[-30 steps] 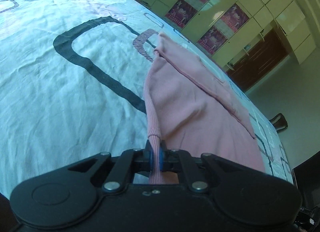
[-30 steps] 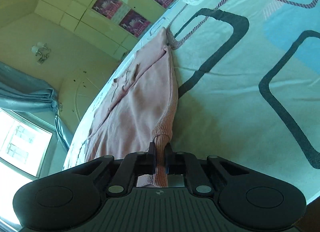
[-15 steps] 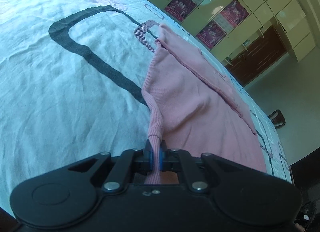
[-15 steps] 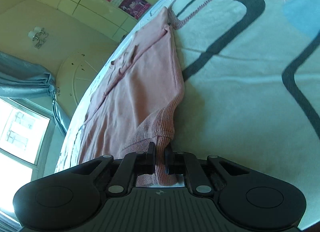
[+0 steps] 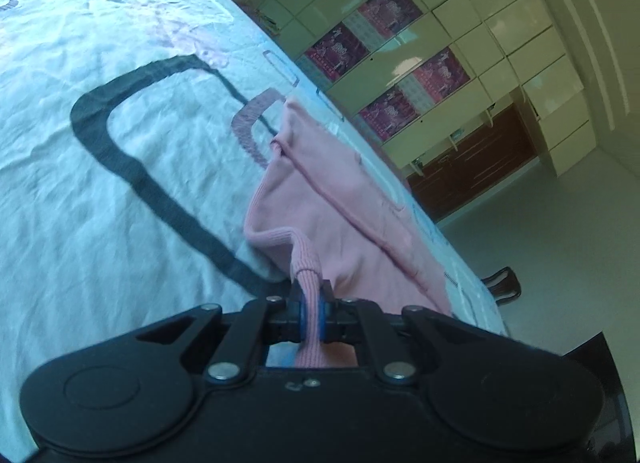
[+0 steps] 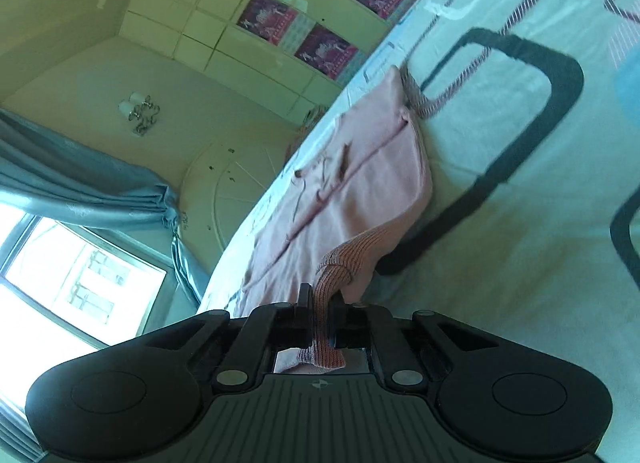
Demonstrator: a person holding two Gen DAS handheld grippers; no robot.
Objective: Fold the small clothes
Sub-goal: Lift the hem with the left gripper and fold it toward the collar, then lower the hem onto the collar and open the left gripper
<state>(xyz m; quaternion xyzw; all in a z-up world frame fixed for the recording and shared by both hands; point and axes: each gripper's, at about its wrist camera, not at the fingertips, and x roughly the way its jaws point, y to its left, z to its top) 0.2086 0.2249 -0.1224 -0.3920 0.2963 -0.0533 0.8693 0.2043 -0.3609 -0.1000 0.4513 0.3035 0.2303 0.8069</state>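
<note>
A small pink knit garment (image 5: 340, 199) lies on a bed, its ribbed hem lifted and curling over the rest of it. My left gripper (image 5: 311, 303) is shut on one end of the ribbed hem. My right gripper (image 6: 322, 311) is shut on the other end of the hem of the same garment (image 6: 360, 191). The far part of the garment lies flat on the bedsheet in both views. Dark thread-like marks show on its far part in the right wrist view.
The bedsheet (image 5: 100, 203) is pale with dark rounded-rectangle prints. A wall of cream cabinets with pink posters (image 5: 400, 75) stands beyond the bed. A window (image 6: 60, 287) with blue curtains is left in the right wrist view. The bed edge and floor (image 5: 560, 223) are to the right.
Both grippers have carried the ribbed hem forward over the garment, so the near part now bunches and folds toward the far end. Both stay shut.
</note>
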